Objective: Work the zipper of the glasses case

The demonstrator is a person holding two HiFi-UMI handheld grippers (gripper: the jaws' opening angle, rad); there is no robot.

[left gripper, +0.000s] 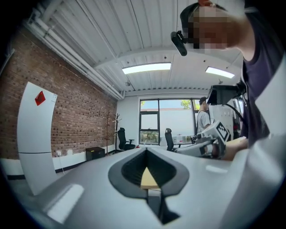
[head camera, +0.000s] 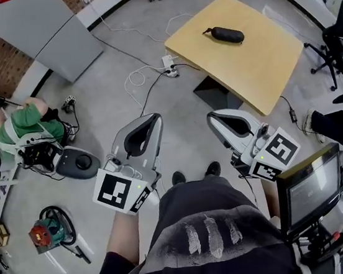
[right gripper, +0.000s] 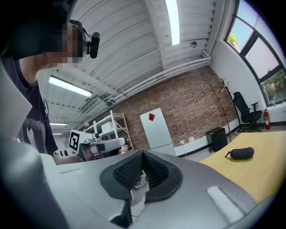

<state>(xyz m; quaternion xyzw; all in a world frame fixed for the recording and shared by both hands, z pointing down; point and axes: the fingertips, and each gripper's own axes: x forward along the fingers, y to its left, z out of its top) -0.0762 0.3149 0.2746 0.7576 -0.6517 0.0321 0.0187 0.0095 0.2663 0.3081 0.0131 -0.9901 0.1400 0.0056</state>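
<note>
Glasses case (head camera: 226,34) lay untouched on the table (head camera: 263,71), well ahead of the left hand-held gripper (head camera: 152,119) and right hand-held gripper (head camera: 213,117), both closed empty, zipper work unstarted.

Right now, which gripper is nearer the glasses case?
The right gripper: it hangs on the side of the yellow table where the black glasses case lies. The left gripper is farther off, over the floor.

Black oblong glasses case (head camera: 226,34) lies flat on the wooden table (head camera: 256,65)
</note>
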